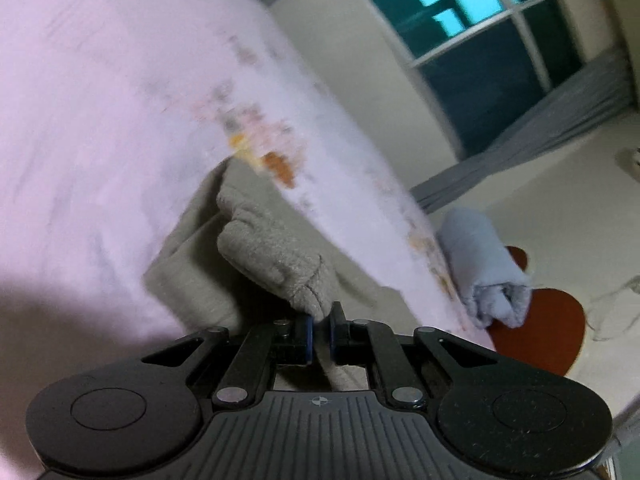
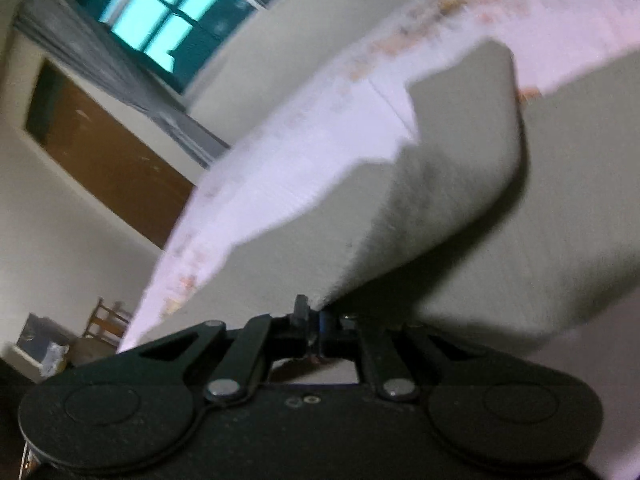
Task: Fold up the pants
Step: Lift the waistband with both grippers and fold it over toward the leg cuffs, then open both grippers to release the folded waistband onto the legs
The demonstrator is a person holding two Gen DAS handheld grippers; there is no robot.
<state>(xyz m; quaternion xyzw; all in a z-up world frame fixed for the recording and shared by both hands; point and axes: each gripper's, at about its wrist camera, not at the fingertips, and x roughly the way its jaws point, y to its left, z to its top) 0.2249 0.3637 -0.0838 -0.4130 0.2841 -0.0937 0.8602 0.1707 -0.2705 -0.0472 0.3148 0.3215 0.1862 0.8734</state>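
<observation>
Two grippers, one pair of grey pants (image 1: 276,256)
Left gripper (image 1: 320,322) and right gripper (image 2: 314,316) fingers are each pinching the cloth; motion is blurring the bed (image 1: 100,100).

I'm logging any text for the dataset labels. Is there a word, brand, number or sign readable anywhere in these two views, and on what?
None readable.
Sheet: a coloured print, too blurred to tell whether it holds letters.
Left gripper: a small crosshair mark on its body, no letters.
Right gripper: no label visible.
Pants, rolled towel, window: no text.
</observation>
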